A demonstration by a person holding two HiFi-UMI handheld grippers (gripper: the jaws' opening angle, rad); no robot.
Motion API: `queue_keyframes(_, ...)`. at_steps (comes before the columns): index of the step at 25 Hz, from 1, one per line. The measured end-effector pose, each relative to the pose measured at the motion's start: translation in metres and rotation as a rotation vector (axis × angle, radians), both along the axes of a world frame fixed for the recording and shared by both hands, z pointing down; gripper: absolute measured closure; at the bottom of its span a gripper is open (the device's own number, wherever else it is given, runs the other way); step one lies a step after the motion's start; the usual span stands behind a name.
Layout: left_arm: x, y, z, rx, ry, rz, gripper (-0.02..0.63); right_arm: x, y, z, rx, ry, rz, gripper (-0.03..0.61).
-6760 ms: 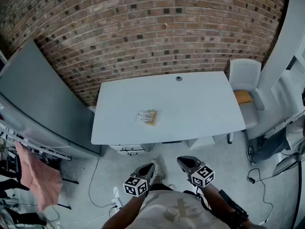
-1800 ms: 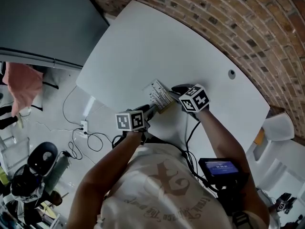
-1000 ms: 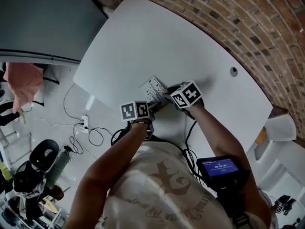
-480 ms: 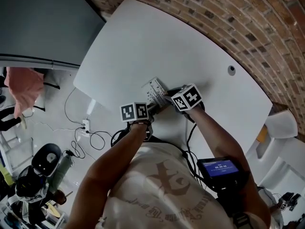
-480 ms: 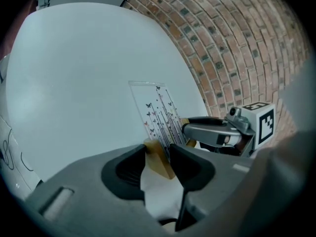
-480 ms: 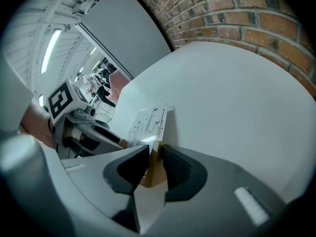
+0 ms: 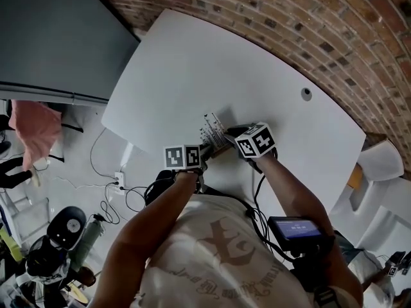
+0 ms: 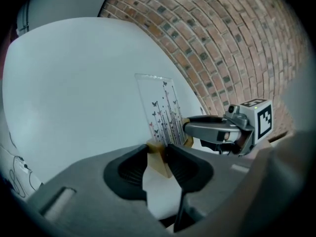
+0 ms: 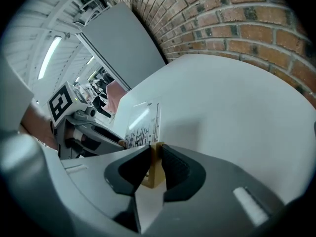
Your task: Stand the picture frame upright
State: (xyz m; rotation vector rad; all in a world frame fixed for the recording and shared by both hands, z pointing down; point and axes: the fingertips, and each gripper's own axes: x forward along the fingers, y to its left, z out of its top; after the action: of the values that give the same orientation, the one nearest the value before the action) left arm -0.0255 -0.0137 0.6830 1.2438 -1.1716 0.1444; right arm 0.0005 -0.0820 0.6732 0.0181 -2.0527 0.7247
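The picture frame (image 7: 211,131) is a clear panel printed with butterflies and stems (image 8: 161,110), set in a light wooden base (image 8: 157,155). It stands near the front edge of the white table (image 7: 192,63), with the panel raised off the tabletop. My left gripper (image 7: 207,150) has one end of the wooden base between its pads, and its jaws are closing on it. My right gripper (image 7: 227,135) holds the other end of the base (image 9: 155,169) in the same way, jaws closing. Each gripper shows in the other's view: the right gripper (image 8: 191,129) and the left gripper (image 9: 114,140).
A brick wall (image 7: 308,24) runs behind the table. A grey cabinet (image 7: 45,37) stands at the left. A round cable hole (image 7: 306,94) is in the tabletop at the far right. A white chair (image 7: 380,164) stands at the right end, and cables lie on the floor (image 7: 122,185).
Both grippers' jaws have narrowed onto the two ends of the wooden base. The clear panel has tipped up from lying flat towards standing.
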Motion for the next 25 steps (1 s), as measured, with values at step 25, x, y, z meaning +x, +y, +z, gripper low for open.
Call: queue_keyframes(25,0.020,-0.055,-0.040,0.220,-0.236,0.511,0.485,0.051,-0.031,-0.043,0.098,-0.240,0.388,0.500)
